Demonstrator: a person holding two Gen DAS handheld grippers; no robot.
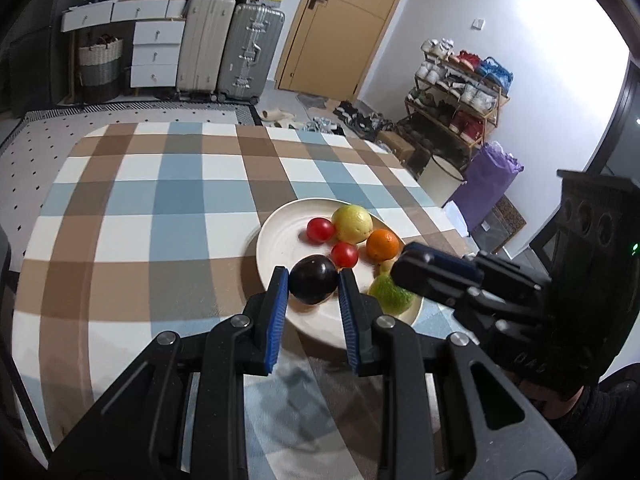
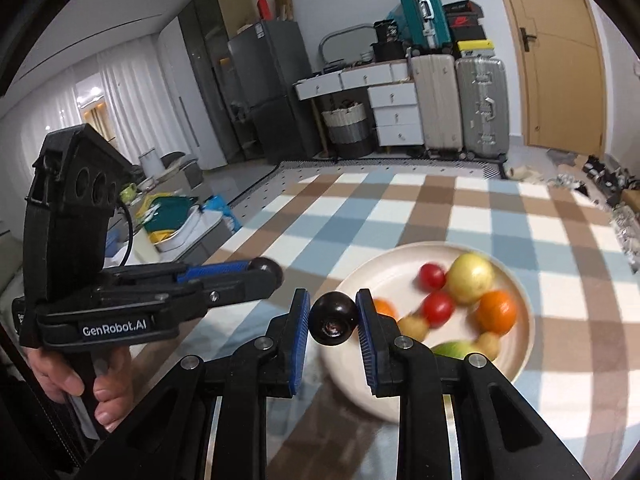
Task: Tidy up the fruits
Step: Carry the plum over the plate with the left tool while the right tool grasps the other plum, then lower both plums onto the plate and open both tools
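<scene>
1. My left gripper [image 1: 313, 280] is clamped on a dark plum [image 1: 313, 285], held above the near rim of the plate [image 1: 276, 240]; the plum is round, with no clear long axis.
2. My right gripper [image 2: 333, 316] is clamped on a second dark plum [image 2: 333, 318], its stem pit facing the camera.
3. The checked tablecloth [image 1: 160, 208] covers the table; suitcases [image 1: 228, 48] and a door [image 1: 340, 24] stand beyond it.
4. The plate holds two tomatoes [image 1: 320, 230], a lemon [image 1: 353, 223], an orange [image 1: 383, 245] and a green fruit [image 1: 390, 294].

Both grippers tilt downward, side by side and apart. The left gripper [image 1: 313, 280] has its jaws clamped on a dark plum [image 1: 313, 285]; the right gripper [image 2: 333, 318] pinches another dark plum [image 2: 333, 317]. A bare hand [image 2: 86, 380] grips the left handle.
</scene>
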